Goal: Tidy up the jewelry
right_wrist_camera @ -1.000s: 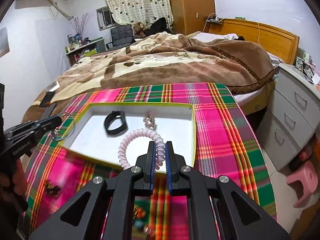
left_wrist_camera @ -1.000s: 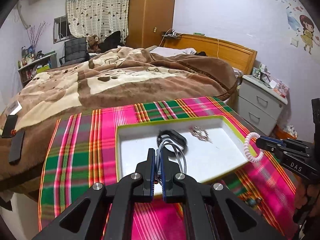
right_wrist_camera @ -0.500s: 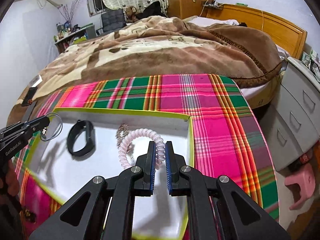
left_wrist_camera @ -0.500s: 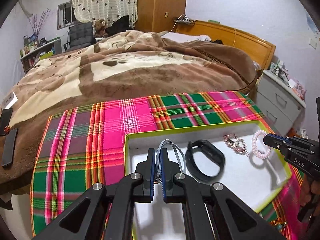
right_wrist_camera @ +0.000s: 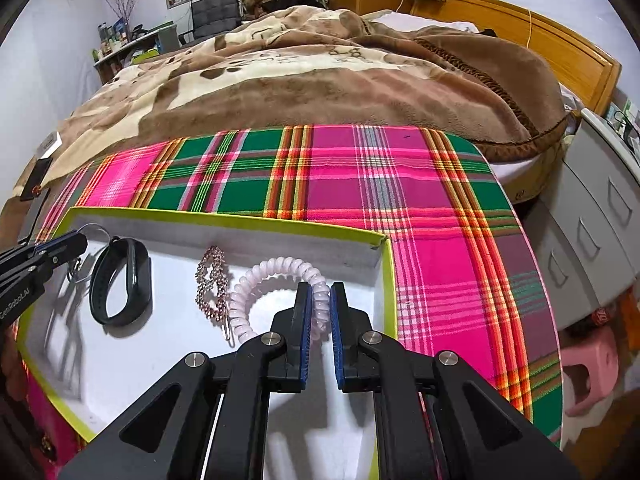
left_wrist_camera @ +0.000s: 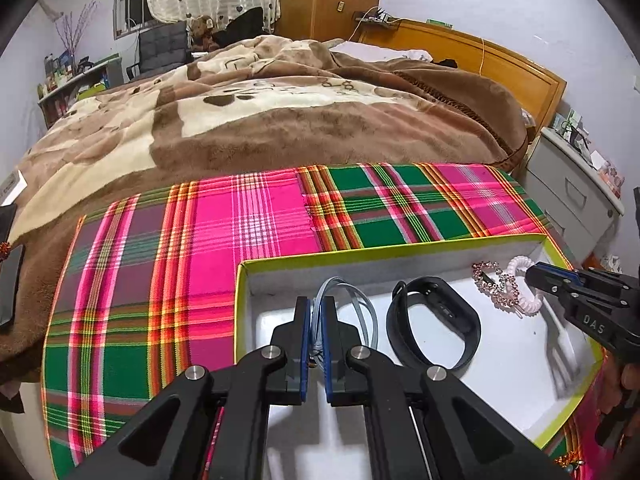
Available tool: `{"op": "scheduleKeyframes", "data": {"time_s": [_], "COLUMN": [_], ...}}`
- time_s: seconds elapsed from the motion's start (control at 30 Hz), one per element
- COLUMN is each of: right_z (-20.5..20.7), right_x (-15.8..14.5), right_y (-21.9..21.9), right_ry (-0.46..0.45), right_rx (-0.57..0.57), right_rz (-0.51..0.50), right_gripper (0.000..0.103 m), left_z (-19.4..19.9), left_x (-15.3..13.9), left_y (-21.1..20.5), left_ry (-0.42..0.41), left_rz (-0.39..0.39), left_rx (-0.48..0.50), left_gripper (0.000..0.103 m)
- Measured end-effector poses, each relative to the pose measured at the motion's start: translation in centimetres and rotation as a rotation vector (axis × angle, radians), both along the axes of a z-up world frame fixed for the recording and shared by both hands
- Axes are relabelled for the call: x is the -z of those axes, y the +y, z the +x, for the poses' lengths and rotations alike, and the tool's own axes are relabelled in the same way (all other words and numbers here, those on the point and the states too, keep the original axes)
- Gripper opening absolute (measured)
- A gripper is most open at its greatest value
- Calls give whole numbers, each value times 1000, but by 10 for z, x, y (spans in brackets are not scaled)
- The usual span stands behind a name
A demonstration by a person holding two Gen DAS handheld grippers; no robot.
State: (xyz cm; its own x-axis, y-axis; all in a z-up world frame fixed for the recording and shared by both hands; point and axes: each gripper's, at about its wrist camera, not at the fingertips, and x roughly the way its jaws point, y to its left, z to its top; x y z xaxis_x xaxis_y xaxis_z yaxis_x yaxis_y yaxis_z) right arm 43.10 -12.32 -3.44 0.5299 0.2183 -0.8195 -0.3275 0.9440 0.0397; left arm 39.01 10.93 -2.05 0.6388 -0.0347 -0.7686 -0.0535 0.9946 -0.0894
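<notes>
Since the earlier frame both grippers have moved from the tray's near edge to over its white floor. The left gripper (left_wrist_camera: pixel 316 316), angled downward, clamps the thin grey bangles (left_wrist_camera: pixel 352 300) at the tray's (right_wrist_camera: pixel 224 218) left; the right gripper (right_wrist_camera: pixel 321 304), likewise tilted, clamps the pink coil bracelet (right_wrist_camera: pixel 276 270) at its far right.

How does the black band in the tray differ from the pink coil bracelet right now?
The black band is a smooth, dark loop; the pink coil bracelet is a pale, ribbed spiral. The black band lies free on the tray floor, while the pink coil bracelet is pinched in the right gripper. The black band sits left of the rhinestone piece, the pink coil bracelet right of it. Both are closed loops inside the tray.
</notes>
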Motion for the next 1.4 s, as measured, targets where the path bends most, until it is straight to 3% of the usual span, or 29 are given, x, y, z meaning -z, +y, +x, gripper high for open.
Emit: {"op": "scheduleKeyframes", "data": {"time_s": [0.2, 0.33, 0.57, 0.97, 1.4], "right_z": [-1, -7, -32, -118, -214], "right_x": [-1, -8, -28, -58, -64], "right_y": [-1, -3, -9, -30, -41], "right_ry": [0, -23, -75, -170, -247], "right_rx": [-4, -1, -7, -15, -41], "right_rz": [4, 13, 59, 130, 138], "right_gripper": [13, 24, 25, 26, 26], "left_z": [-3, -7, -26, -116, -215], "left_x": [0, -4, -20, -59, -61], "left_y": [1, 5, 3, -16, -49], "left_ry": [-7, -25, -61, -179, -239], "left_rz": [-20, -34, -36, -37, -20], "left_rx": [4, 3, 3, 25, 49], "left_gripper": [5, 9, 9, 9, 9]}}
